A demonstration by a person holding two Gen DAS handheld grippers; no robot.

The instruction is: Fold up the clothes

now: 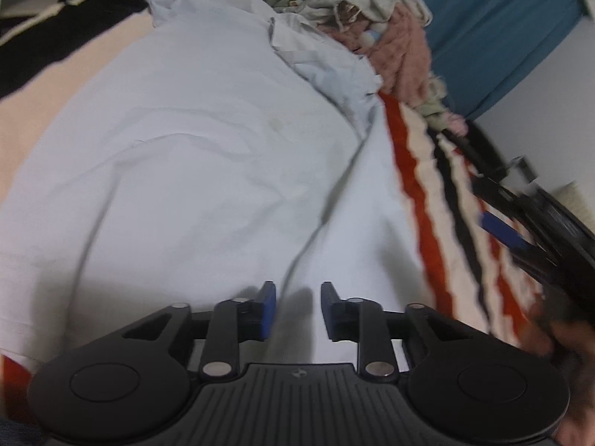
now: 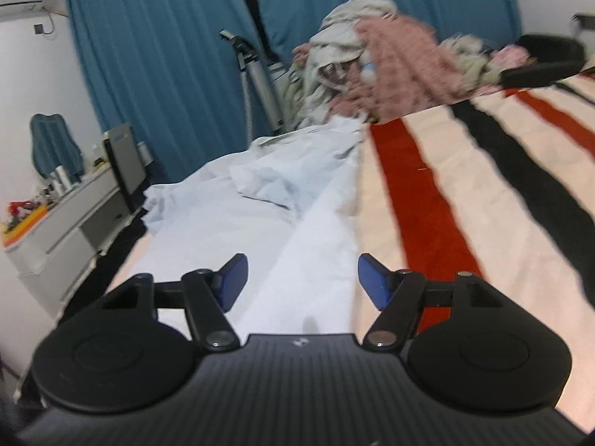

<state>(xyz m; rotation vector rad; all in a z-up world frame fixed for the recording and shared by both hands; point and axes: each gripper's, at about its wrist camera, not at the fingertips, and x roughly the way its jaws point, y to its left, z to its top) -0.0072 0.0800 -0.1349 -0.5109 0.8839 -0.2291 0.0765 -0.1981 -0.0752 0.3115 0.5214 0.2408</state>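
Left wrist cam: our left gripper (image 1: pixel 298 310) hangs low over the shirt (image 1: pixel 193 156), a pale blue one spread flat on the striped blanket (image 1: pixel 427 200). Jaws are parted a bit with nothing between them, so it's released, not pinching any cloth. There's a long crease running up from right in front of the fingers, and the collar end sits far up by the pile (image 1: pixel 372 11) of unfolded clothes. The right gripper (image 1: pixel 520 223) blurs in from the side edge, over the blanket.

Right wrist cam: our right gripper (image 2: pixel 302 280) is wide open, also empty, sitting above the near edge of the shirt (image 2: pixel 267 200). One sleeve looks already flipped across the body; the rest lies long toward the pile (image 2: pixel 372 63). The blanket (image 2: pixel 465 186) beside it is bare.

So we reckon we're between folds: the shirt's laid out and partly folded in, and neither gripper has hold of it. Next move probably calls for both dropping onto the near hem, pinching a corner each, and carrying it up toward the collar. The thin fabric could easily bunch.
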